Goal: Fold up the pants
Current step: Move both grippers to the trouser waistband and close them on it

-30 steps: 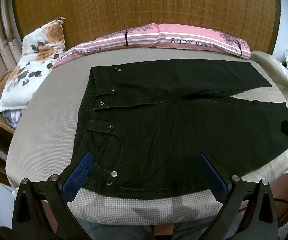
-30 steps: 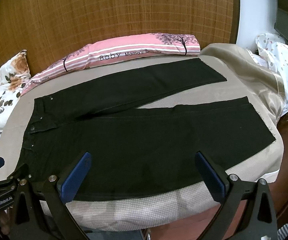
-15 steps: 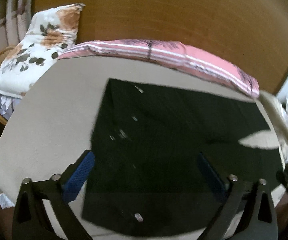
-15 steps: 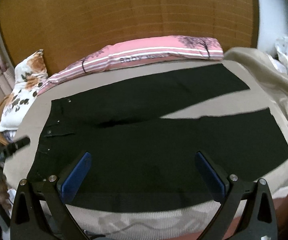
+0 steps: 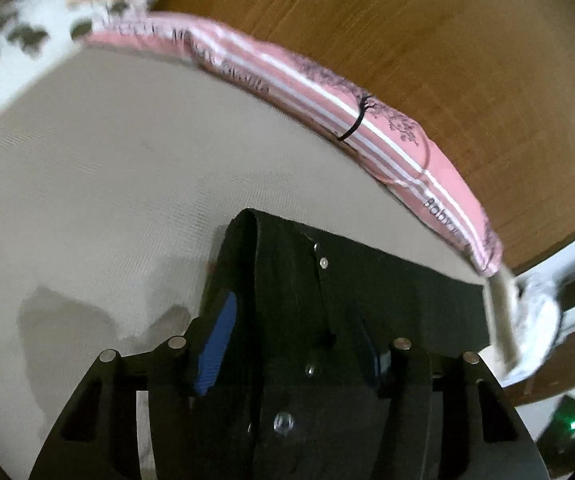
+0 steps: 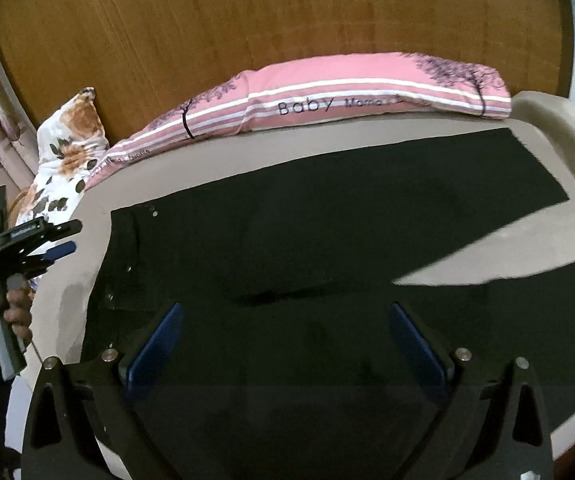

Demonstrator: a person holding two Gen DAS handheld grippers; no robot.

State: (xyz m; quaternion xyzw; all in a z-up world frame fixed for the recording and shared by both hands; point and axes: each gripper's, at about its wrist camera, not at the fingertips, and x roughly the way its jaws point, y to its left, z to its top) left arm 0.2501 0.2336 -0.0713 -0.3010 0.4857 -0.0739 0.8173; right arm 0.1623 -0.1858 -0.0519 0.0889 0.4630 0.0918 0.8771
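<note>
Black pants (image 6: 327,248) lie flat on a beige padded surface (image 6: 215,160), waistband to the left, two legs running right. In the left wrist view the waistband corner (image 5: 287,272) lies between my left gripper's (image 5: 299,344) blue-padded fingers (image 5: 211,348), which stand apart around the fabric. The left gripper also shows in the right wrist view (image 6: 51,240), held by a hand at the left edge. My right gripper (image 6: 283,344) is open over the middle of the near leg, its pads (image 6: 155,344) wide apart.
A pink striped bolster (image 6: 327,100) lies along the far edge against a wooden bamboo wall. A floral pillow (image 6: 67,160) sits at the far left. Beige cloth and white bedding (image 6: 559,128) pile at the right.
My left gripper has swung left and dropped low onto the far waistband corner, its fingers narrower than before. My right gripper has moved forward over the near leg.
</note>
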